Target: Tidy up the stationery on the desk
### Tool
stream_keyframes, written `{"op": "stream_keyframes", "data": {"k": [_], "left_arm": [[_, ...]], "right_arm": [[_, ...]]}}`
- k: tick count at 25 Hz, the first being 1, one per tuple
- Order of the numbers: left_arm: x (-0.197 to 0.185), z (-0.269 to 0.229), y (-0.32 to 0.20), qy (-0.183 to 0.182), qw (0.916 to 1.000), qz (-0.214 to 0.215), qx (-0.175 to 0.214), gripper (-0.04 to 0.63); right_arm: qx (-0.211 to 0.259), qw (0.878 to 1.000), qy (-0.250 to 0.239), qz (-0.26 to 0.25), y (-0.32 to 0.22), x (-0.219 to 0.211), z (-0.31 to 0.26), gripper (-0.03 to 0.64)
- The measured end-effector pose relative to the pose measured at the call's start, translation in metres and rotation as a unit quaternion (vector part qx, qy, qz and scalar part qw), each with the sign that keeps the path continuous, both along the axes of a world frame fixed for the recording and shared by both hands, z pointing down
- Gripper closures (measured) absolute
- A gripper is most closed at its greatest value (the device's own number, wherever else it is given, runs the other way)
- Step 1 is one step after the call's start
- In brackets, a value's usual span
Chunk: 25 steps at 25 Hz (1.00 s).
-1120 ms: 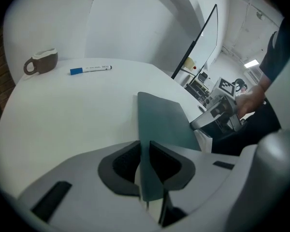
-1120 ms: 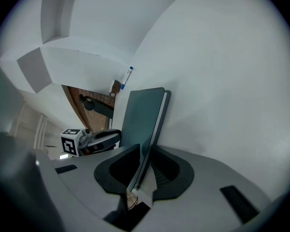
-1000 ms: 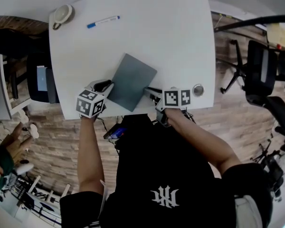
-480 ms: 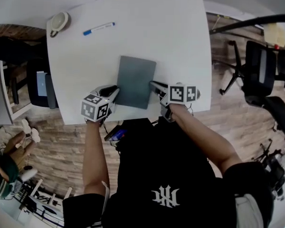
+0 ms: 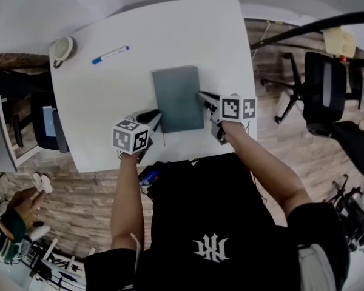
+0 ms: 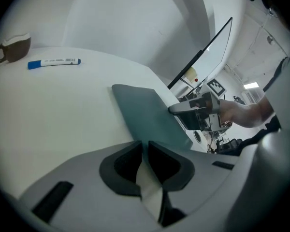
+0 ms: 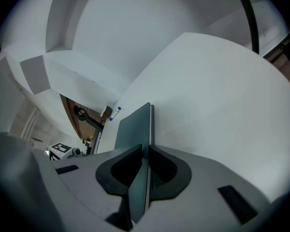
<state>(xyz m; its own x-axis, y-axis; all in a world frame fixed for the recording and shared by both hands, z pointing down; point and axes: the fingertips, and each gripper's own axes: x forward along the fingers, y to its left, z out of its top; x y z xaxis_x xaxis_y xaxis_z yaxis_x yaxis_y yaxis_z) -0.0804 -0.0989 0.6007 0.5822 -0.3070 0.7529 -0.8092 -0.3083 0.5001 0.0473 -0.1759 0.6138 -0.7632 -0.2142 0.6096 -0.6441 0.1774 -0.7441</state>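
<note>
Swung round since a second ago, the grey notebook now lies square to the edges of the desk instead of cornerwise. It sits further from the near edge, and both hands have travelled with it. On the left, a forearm reaches up from the person's body and the left gripper slants down at the notebook's near left corner. On the right, the other forearm stretches further out, with the right gripper angled down and leftward onto the notebook's right edge. A cup sits at the desk's far left corner. A blue-capped marker lies near it to the right, well apart from the notebook. An office chair stands on the floor off the desk's right side. The left jaws have just been closing and are drawn in to a narrow slit with the notebook's corner in it. The right jaws are clamped on the notebook's right edge, which shows edge-on between the pads.
</note>
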Motion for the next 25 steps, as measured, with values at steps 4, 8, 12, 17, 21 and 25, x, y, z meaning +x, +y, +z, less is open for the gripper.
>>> {"op": "stream_keyframes", "data": {"k": [4, 8, 12, 17, 21, 25], "left_arm": [[0.018, 0.0, -0.025, -0.005, 1.0, 0.001, 0.003, 0.549], [0.038, 0.0, -0.054, -0.006, 0.9999, 0.003, 0.01, 0.549], [0.056, 0.0, -0.082, -0.007, 0.9998, 0.011, 0.014, 0.549], [0.068, -0.001, -0.113, -0.019, 0.9991, 0.032, 0.019, 0.548], [0.08, 0.0, -0.138, -0.018, 0.9989, 0.039, 0.018, 0.546], [0.087, 0.0, -0.161, -0.025, 0.9985, 0.047, 0.018, 0.545]], "right_arm": [[0.017, 1.0, 0.008, -0.004, -0.026, 0.017, -0.001, 0.549], [0.032, 0.999, 0.016, -0.004, -0.055, 0.038, -0.001, 0.549], [0.051, 0.998, 0.031, -0.003, -0.085, 0.054, -0.003, 0.549], [0.088, 0.995, 0.052, -0.019, -0.123, 0.062, -0.008, 0.549], [0.098, 0.993, 0.057, -0.015, -0.149, 0.073, -0.007, 0.549], [0.104, 0.993, 0.059, -0.01, -0.17, 0.08, -0.008, 0.549]]}}
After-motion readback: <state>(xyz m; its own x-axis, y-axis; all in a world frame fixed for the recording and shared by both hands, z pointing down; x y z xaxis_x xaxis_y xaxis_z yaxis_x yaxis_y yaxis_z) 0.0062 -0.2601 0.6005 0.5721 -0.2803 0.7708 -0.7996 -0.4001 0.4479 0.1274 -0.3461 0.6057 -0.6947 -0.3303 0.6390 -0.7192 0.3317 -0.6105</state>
